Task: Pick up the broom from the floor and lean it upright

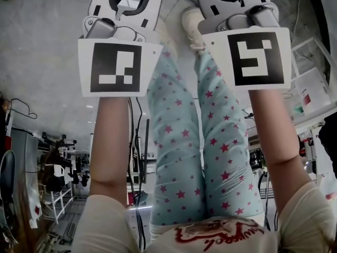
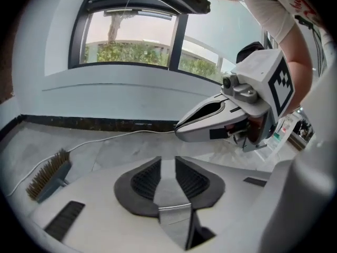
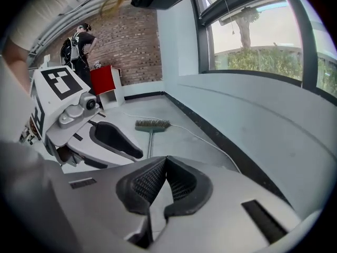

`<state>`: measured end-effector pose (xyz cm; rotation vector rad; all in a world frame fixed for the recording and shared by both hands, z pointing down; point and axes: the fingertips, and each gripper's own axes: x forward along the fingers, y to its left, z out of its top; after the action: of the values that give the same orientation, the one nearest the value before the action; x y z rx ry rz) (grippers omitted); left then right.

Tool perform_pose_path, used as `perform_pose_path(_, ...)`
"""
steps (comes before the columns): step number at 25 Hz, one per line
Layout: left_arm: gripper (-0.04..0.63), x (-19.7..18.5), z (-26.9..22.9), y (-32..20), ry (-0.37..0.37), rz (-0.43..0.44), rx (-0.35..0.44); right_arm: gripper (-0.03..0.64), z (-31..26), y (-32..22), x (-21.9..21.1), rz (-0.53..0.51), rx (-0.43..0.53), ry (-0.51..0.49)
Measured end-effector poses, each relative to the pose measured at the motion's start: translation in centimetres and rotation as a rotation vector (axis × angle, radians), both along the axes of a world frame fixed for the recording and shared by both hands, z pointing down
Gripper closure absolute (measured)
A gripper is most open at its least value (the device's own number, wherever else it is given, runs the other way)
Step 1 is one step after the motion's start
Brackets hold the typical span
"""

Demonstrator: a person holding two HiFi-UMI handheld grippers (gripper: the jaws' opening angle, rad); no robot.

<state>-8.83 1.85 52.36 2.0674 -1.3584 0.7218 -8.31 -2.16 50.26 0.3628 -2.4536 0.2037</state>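
Broom (image 3: 152,124): stiff tan bristles, flat grey head, thin straight handle. It lies flat on the smooth grey floor (image 3: 174,109) near the wall, beside a white cable (image 3: 201,137).

My left gripper (image 2: 168,161): ribbed black pads a sliver apart, nothing between.

My right gripper (image 3: 166,159): ribbed pads meeting tip to tip, empty.

Thin white cable (image 2: 105,137) snaking across pale grey floor (image 2: 121,153), left side of the left gripper view. Big dark-framed window (image 2: 178,41) up top, green trees (image 2: 131,52) outside. Upper left of the right gripper view: red-brown brick wall (image 3: 137,41), boxy red cabinet (image 3: 102,78), backpack-wearing person (image 3: 79,41).
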Motion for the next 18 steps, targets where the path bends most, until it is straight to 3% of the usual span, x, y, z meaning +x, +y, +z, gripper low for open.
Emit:
perform_pose_path(2,0.407,-0.1,1.9,-0.2,-0.045,0.030,-0.012,0.592,1.5,0.3,0.5,0.004,-0.018,0.021)
perform_pose_path(6,0.373,0.5,6.0,0.7,-0.146,0.180,-0.038,0.592,3.6,0.3,1.7,0.025,-0.029,0.049)
perform_pose_path(13,0.313,3.6,15.0,4.6,-0.381,0.655,-0.125,0.592,6.6,0.5,2.8,0.069,-0.048,0.054)
perform_pose_path(18,0.305,5.1,20.4,7.0,-0.424,0.841,-0.238,0.592,8.3,0.5,3.7,0.091,-0.051,0.053)
